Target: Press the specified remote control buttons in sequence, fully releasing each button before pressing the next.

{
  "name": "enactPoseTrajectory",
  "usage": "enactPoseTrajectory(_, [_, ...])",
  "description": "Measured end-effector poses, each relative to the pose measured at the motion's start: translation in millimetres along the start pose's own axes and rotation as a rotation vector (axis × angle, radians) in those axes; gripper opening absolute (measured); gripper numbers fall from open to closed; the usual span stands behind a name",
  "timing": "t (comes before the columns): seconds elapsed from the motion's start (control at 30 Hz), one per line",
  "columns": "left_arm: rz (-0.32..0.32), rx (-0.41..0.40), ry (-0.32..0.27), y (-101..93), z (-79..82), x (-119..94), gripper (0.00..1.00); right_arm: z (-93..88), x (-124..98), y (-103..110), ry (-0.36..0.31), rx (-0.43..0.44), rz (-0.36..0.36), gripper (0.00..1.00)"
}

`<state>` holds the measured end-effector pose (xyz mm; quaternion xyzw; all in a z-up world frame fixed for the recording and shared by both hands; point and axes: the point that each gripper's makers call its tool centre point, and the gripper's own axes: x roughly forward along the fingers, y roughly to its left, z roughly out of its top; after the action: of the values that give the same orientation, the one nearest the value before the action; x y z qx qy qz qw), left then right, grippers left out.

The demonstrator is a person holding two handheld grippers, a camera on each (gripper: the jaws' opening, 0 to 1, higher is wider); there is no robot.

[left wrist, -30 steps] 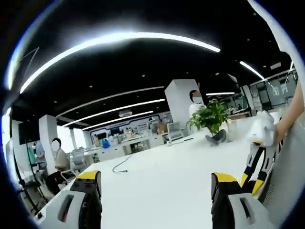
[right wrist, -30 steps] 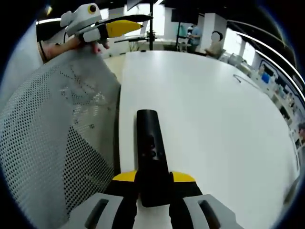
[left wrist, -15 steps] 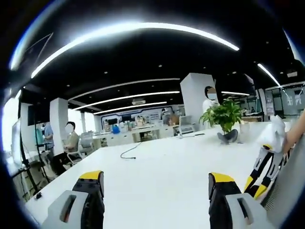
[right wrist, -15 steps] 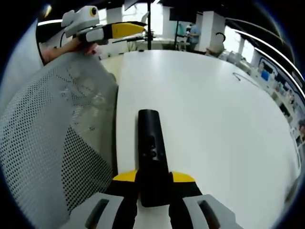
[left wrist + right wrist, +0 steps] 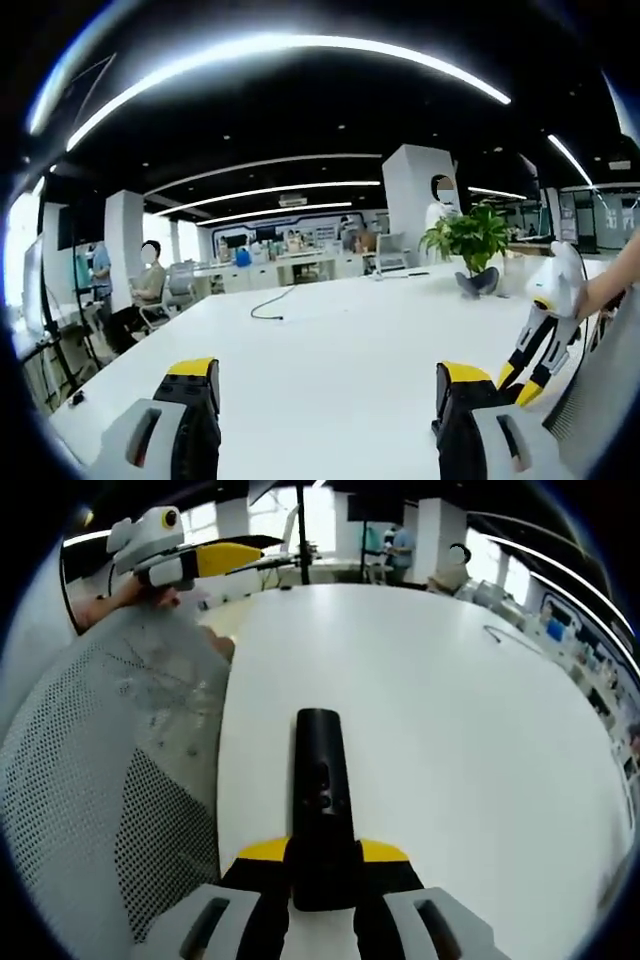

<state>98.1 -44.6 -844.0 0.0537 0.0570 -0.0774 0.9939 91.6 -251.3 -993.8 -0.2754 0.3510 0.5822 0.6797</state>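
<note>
A black remote control (image 5: 320,785) sticks out forward over the white table (image 5: 440,730), with its near end clamped between my right gripper's (image 5: 322,858) yellow-tipped jaws. Its buttons face up at mid-length. In the left gripper view my left gripper (image 5: 327,385) stands open above the table (image 5: 330,350), with nothing between its jaws. The right gripper (image 5: 522,372), held by a hand, hangs at the right edge of that view, pointing down. The left gripper (image 5: 235,552) shows at the upper left of the right gripper view, well apart from the remote.
A grey mesh chair back (image 5: 90,790) stands close on the left of the remote. A dark cable (image 5: 268,305) lies far out on the table, and a potted plant (image 5: 468,240) stands at the back right. People sit and stand at desks beyond the table.
Both views have shifted a little with the hands. The remote stays clamped in the right gripper, and the left gripper stays open.
</note>
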Motion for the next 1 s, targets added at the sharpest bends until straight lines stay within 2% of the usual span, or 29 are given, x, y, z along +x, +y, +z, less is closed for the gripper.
enactPoseTrajectory(0.77, [0.004, 0.011, 0.017, 1.9, -3.4, 1, 0.92, 5.7, 4, -48, 0.013, -0.045, 0.008, 0.21])
enactPoseTrajectory(1.0, [-0.002, 0.010, 0.020, 1.6, -4.2, 2, 0.91, 6.3, 5, -65, 0.043, -0.086, 0.002, 0.21])
